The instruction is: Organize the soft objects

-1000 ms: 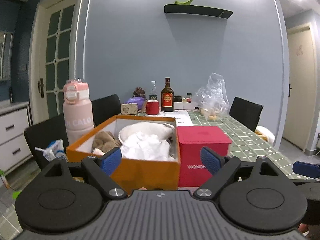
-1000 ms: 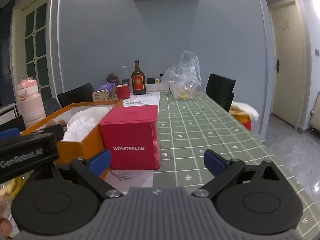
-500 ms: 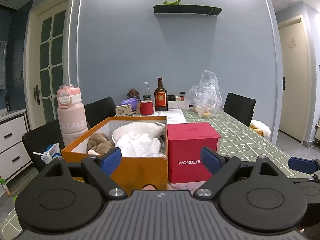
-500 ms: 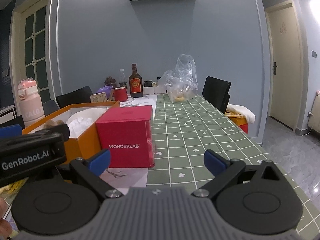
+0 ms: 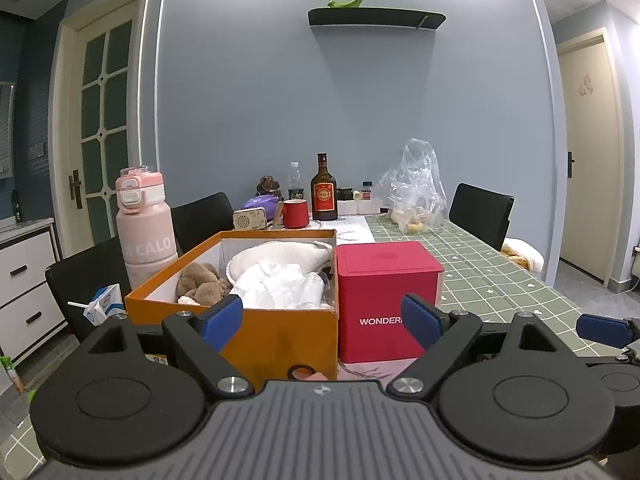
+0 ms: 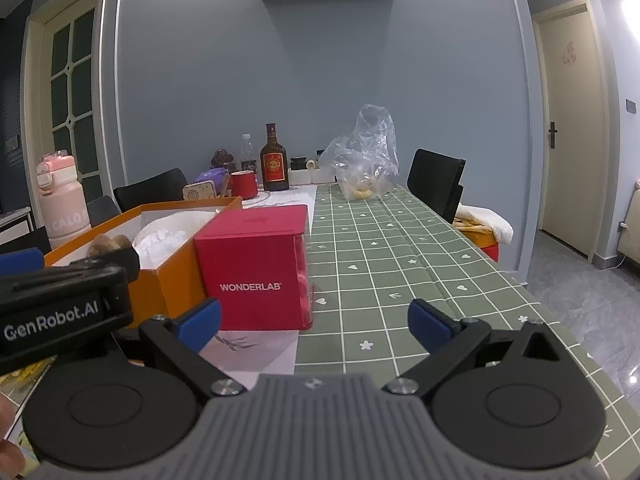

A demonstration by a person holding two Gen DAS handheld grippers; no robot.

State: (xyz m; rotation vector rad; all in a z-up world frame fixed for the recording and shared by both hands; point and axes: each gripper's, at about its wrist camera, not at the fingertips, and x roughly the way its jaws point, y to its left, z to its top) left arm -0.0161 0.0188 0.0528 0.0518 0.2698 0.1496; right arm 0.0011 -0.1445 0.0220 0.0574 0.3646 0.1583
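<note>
We hold our left gripper (image 5: 322, 316) level and low at the near edge of the surface (image 6: 384, 256), its jaws spread wide with nothing between them. Just beyond them sits the orange box (image 5: 248, 320), which holds a brown plush toy (image 5: 200, 284) at its left, a crumpled white cloth (image 5: 280, 284) in the middle and a cream fabric piece (image 5: 280, 250) behind it. Touching the box on its right stands the red WONDERLAB box (image 5: 384, 284). Our right gripper (image 6: 314, 322) is also level, jaws spread and empty, aimed at the bare green checked cloth to the right of the red box. In its view the left gripper's body crosses the near left. Compared with a second ago, both grippers have pulled back a little from the boxes and now sit slightly lower; the soft things lie unchanged inside the orange box.
</note>
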